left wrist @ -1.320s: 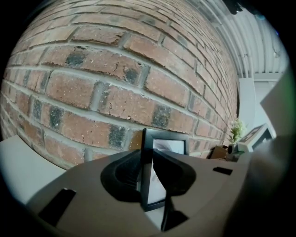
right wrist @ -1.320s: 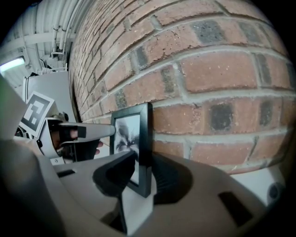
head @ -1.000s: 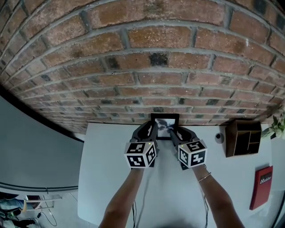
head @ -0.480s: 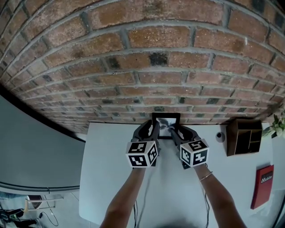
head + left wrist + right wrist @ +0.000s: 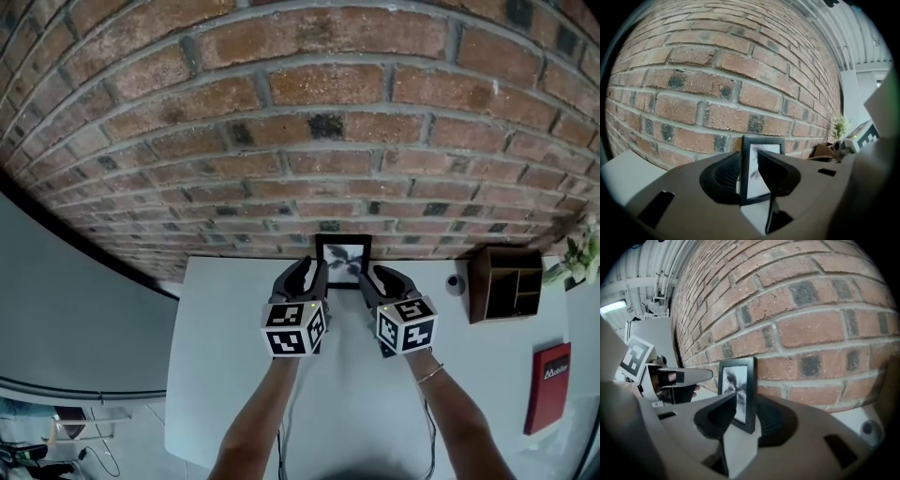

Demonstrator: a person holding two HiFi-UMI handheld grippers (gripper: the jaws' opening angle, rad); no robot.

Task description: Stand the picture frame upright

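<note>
Flanking the picture frame [image 5: 343, 261], which stands long axis vertical against the brick wall [image 5: 309, 141] at the table's [image 5: 234, 356] far edge, my left gripper [image 5: 310, 270], jaws just now opening off its left edge, and my right gripper [image 5: 374, 275], jaws wide about its right edge, sit equally near.

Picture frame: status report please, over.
Left gripper just opened wider, right gripper open, both astride frame edges. Picture frame upright at brick wall. Nothing blocking.

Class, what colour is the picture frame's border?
Black. The picture frame shows best in the right gripper view.
</note>
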